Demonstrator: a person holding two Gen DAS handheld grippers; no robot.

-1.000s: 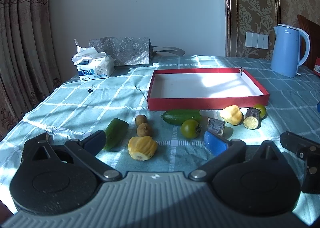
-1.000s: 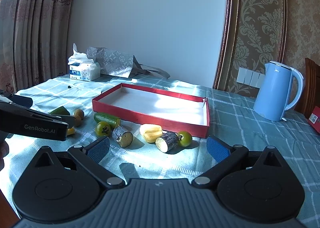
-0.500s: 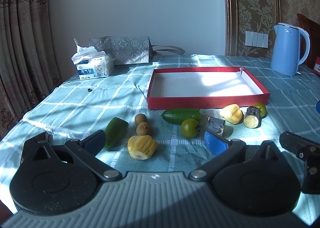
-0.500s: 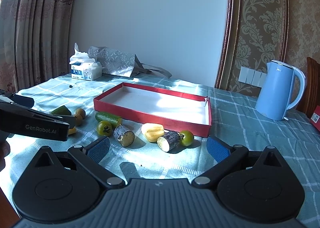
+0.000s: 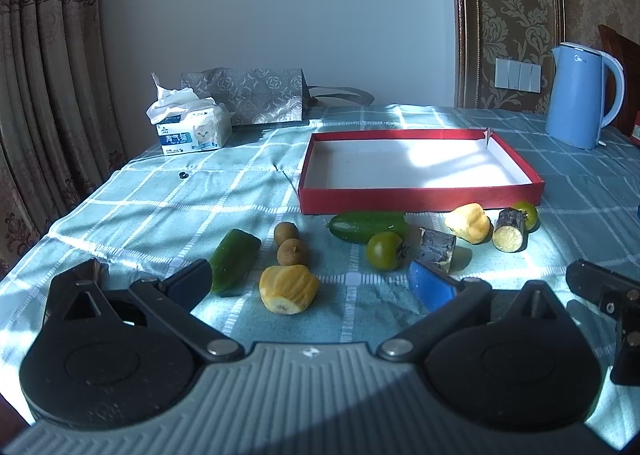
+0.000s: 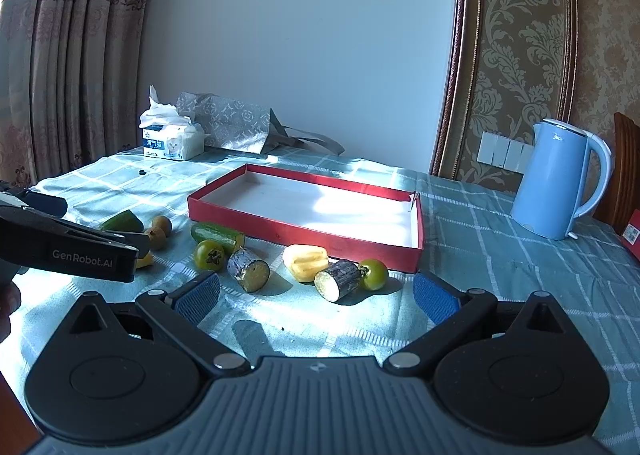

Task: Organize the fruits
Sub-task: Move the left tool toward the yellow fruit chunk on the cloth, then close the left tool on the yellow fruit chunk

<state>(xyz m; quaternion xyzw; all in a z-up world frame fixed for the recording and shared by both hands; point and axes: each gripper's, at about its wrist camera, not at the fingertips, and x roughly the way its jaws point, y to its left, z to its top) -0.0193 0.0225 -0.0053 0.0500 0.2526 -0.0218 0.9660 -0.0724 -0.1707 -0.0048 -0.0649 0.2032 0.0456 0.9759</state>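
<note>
Left wrist view shows my left gripper (image 5: 310, 281) with its jaws spread wide and nothing between them, hovering just above the surface (image 5: 160, 207). Nearest, between the blue pads, sits the peeled yellow fruit (image 5: 289, 289): it looks soft and wet, so I judge it slippery and easy to bruise, best pinched lightly across its broad middle. Just beyond lie two small brown fruits (image 5: 291, 243), round and light, likely to roll, so I would close on them squarely at the widest part. To the side lies a green piece (image 5: 233, 260), and farther on a cucumber (image 5: 368, 225), firm and smooth, best taken mid-length. A green tomato (image 5: 385, 250) needs a gentle squeeze. My right gripper (image 6: 316, 297) also has its jaws apart and empty, facing two cut stalk sections (image 6: 248, 269) that look stiff and rough, easy to hold across the bark. All the produce lies on the cloth before the red tray (image 5: 420, 201), which holds nothing yet.
</note>
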